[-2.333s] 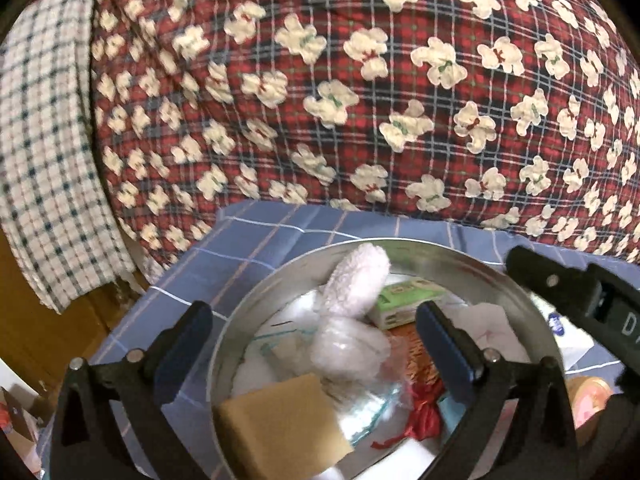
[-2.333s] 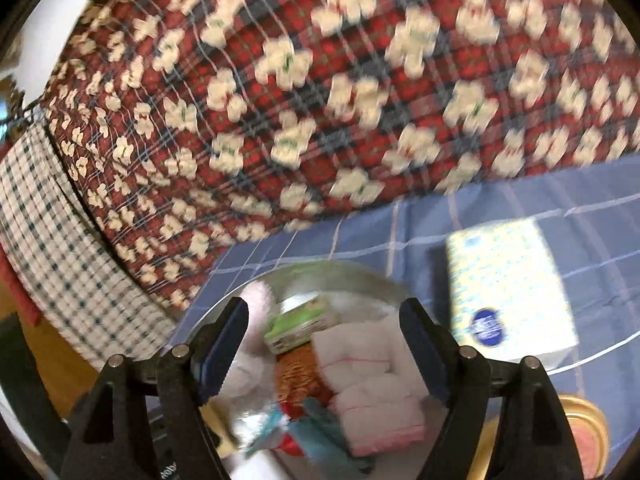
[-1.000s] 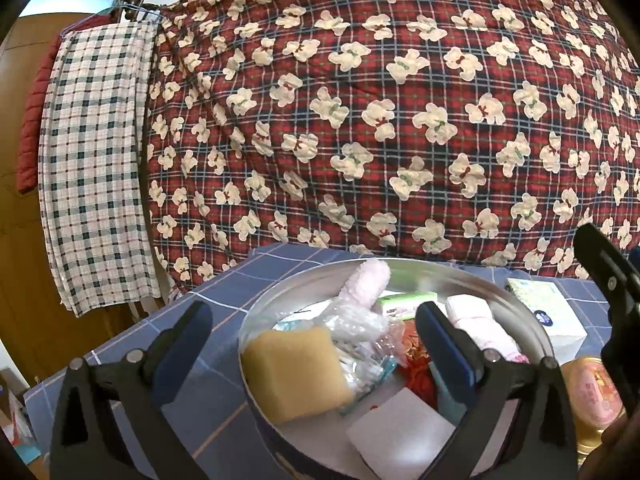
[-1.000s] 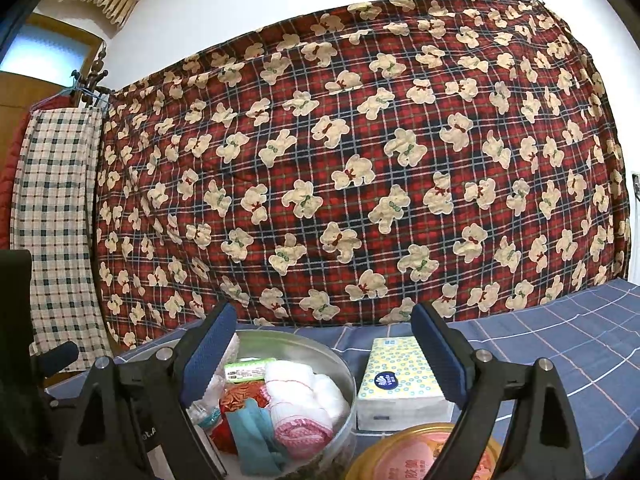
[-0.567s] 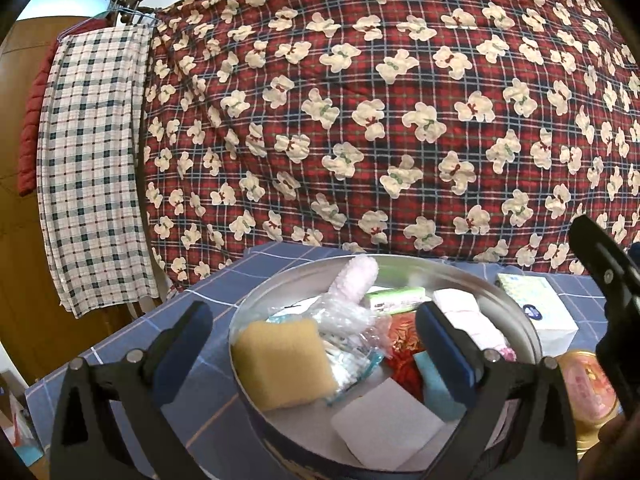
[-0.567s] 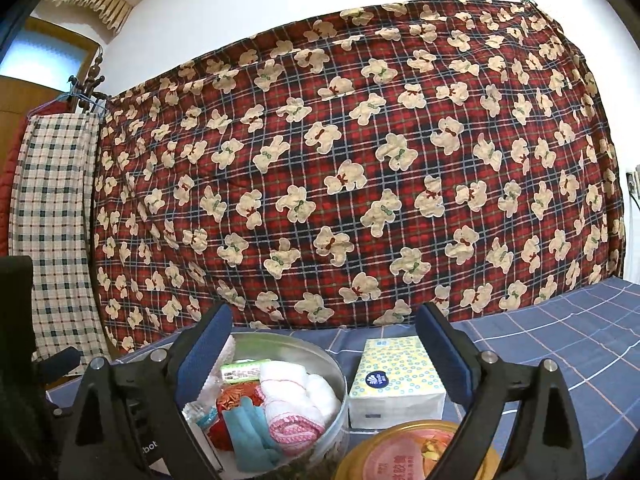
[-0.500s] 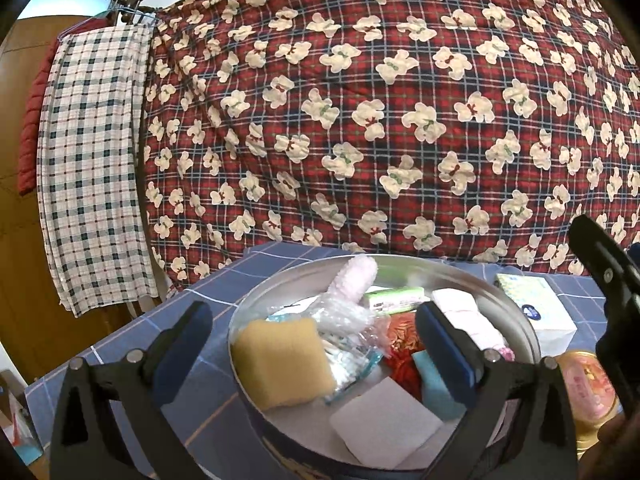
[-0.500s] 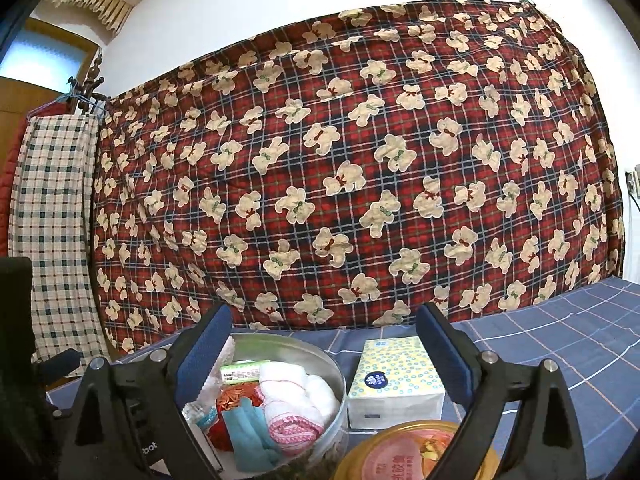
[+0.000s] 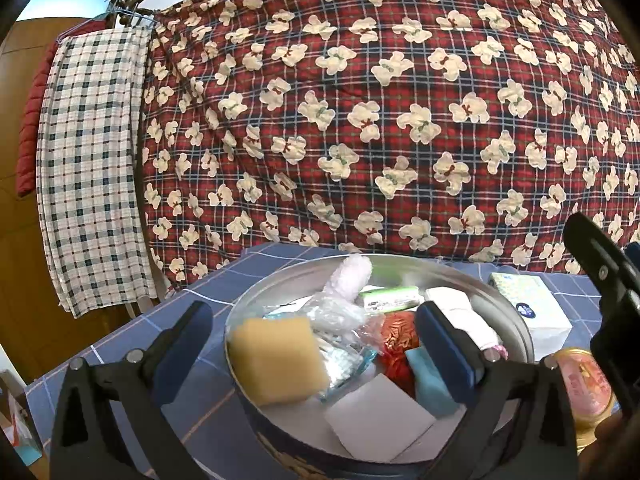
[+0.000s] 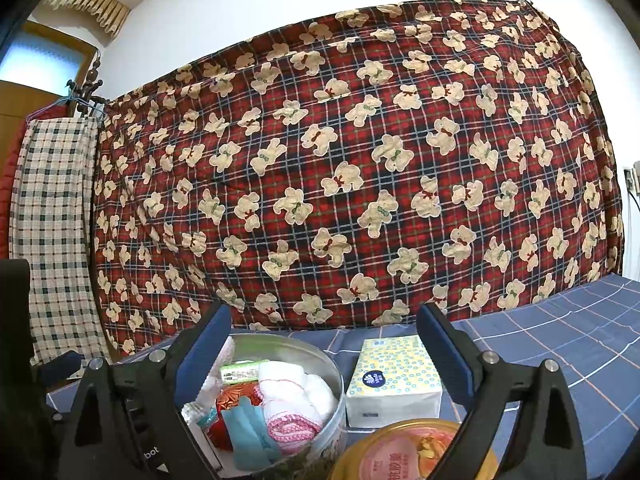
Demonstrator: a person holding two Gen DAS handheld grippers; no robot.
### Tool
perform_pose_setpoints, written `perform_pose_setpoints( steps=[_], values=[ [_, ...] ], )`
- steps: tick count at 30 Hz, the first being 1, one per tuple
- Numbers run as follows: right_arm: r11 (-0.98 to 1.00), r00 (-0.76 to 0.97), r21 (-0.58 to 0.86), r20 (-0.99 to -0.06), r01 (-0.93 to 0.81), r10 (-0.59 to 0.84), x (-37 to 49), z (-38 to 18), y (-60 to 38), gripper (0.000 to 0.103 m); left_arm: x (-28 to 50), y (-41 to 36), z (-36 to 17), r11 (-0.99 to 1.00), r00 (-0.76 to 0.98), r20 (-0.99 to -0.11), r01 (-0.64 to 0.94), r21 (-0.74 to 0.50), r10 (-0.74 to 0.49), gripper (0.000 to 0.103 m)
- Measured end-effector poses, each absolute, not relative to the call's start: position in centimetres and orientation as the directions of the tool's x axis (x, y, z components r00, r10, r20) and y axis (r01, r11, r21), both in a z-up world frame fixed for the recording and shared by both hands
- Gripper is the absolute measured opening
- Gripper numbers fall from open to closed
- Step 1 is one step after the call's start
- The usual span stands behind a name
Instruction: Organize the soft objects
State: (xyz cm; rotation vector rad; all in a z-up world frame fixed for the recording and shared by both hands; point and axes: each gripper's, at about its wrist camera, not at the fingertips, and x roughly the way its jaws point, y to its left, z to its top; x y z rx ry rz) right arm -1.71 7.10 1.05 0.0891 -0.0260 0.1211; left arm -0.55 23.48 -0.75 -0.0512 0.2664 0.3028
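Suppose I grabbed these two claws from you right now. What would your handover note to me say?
Left claw: open, empty, above the round tin.
Right claw: open, empty, held back from the tin.
Inside the tin: yellow sponge, white towel roll, blue cloth, white pad, small packets.
Beside it on the blue bedspread: tissue pack and gold lid.
Left: probably lid on; I can't tell whether the tissues go in.
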Motion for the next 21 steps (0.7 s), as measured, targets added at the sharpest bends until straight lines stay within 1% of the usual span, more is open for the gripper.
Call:
perform_pose_setpoints(
  steps=[21],
  values=[
    [0.989, 0.993, 0.086, 0.03, -0.121, 0.118, -1.72, 1.05, 7.13, 0.096, -0.74, 23.47, -0.72, 0.95, 0.917, -0.269, -0.311, -0.014, 0.296, 0.103]
  ],
)
